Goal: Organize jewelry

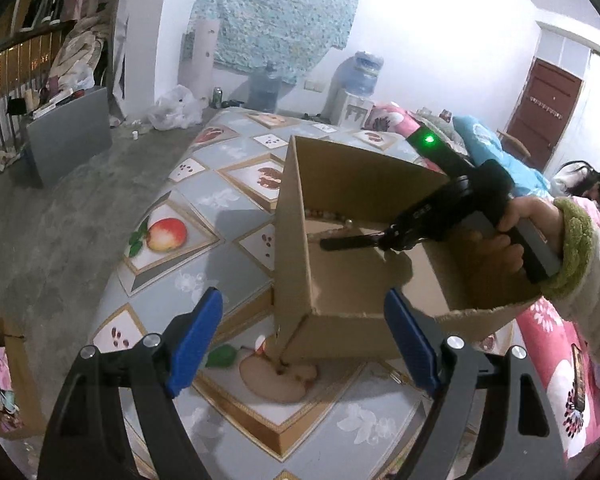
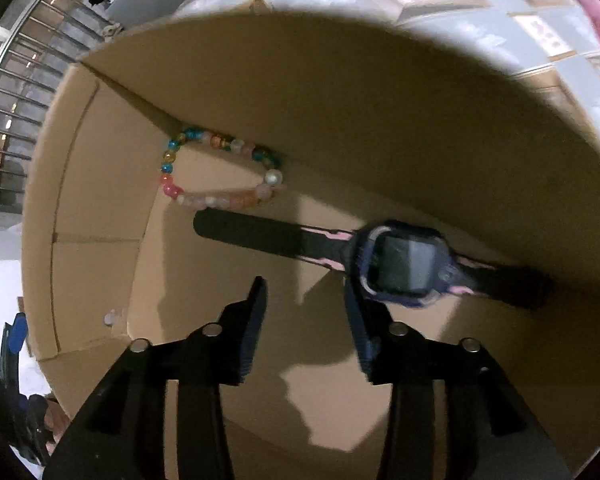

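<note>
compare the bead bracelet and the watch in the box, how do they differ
The bead bracelet is a closed loop of many-coloured round beads; the watch is a dark strap with pink trim and a square screen. The bracelet lies tucked in the corner by the wall; the watch lies stretched out straight across the floor beside it. Both rest inside the cardboard box.

Watch (image 2: 400,268) and bracelet (image 2: 216,172) in box (image 2: 100,200).

Dim, hard-shadowed cardboard box (image 2: 380,100) interior, motion-blurred watch (image 2: 400,268); strong fisheye edge warping.
</note>
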`<state>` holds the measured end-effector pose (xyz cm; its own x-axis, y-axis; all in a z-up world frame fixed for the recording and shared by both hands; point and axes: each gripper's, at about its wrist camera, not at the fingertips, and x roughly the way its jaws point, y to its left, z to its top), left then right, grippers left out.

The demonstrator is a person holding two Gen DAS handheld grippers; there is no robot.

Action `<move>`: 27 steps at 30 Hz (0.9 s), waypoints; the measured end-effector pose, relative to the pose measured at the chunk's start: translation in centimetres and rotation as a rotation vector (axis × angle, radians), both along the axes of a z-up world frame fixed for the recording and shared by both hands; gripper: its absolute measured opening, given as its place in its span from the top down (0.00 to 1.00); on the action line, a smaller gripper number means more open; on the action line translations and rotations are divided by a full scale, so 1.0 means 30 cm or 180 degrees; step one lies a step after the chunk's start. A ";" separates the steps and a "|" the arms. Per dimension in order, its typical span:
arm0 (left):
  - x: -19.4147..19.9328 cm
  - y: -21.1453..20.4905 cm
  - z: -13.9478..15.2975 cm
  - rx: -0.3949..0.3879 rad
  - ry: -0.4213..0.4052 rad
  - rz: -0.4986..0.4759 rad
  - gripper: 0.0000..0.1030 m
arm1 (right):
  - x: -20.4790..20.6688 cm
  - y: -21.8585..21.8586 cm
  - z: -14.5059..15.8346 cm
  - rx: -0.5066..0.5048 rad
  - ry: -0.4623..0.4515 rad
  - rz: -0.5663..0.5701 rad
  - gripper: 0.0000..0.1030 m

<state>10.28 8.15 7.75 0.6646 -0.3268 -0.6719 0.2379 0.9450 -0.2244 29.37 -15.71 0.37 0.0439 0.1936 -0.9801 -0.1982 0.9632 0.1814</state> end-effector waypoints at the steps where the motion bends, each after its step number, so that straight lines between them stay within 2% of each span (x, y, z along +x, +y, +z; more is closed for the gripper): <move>1: -0.021 0.002 -0.001 -0.0013 -0.0016 -0.0008 0.21 | -0.029 -0.006 0.046 -0.0025 -0.0130 0.0019 0.59; 4: -0.067 -0.006 -0.013 0.0009 -0.0053 -0.0049 0.18 | -0.149 -0.025 0.209 0.0058 -0.0560 0.0097 0.55; 8: -0.129 -0.042 -0.058 0.0073 -0.0021 -0.0142 0.16 | -0.391 -0.079 0.440 0.0338 -0.1320 0.0204 0.38; 9: -0.141 -0.056 -0.076 0.0087 0.0020 -0.0157 0.15 | -0.507 -0.102 0.497 0.0431 -0.1580 0.0241 0.34; 11: -0.159 -0.099 -0.134 0.0187 0.0145 -0.0223 0.15 | -0.659 -0.115 0.543 0.0537 -0.1870 0.0229 0.26; 13: -0.170 -0.145 -0.196 0.0402 0.0255 -0.0221 0.15 | -0.764 -0.143 0.522 0.0540 -0.1999 0.0142 0.22; 14: -0.174 -0.166 -0.216 0.0478 0.0284 -0.0230 0.15 | -0.835 -0.157 0.480 0.0457 -0.2028 0.0042 0.20; 15: -0.176 -0.183 -0.239 0.0533 0.0315 -0.0255 0.15 | -0.848 -0.183 0.446 0.0389 -0.2014 -0.0023 0.19; 17: -0.184 -0.219 -0.281 0.0671 0.0388 -0.0279 0.15 | -0.913 -0.214 0.313 0.0092 -0.1891 -0.0258 0.19; 20: -0.174 -0.248 -0.330 0.0803 0.0450 -0.0306 0.15 | -0.970 -0.210 0.166 -0.0107 -0.1644 -0.0428 0.19; 21: -0.168 -0.260 -0.347 0.0898 0.0480 -0.0304 0.13 | -0.978 -0.199 0.099 -0.0283 -0.1552 -0.0490 0.19; 22: -0.170 -0.269 -0.353 0.0969 0.0404 -0.0303 0.10 | -0.991 -0.196 0.074 -0.0341 -0.1525 -0.0505 0.19; 25: -0.170 -0.279 -0.359 0.1028 0.0320 -0.0297 0.05 | -1.002 -0.173 -0.010 -0.0450 -0.1387 -0.0546 0.19; 27: -0.163 -0.268 -0.364 0.0930 0.0387 -0.0263 0.05 | -0.990 -0.166 -0.049 -0.0552 -0.1320 -0.0585 0.17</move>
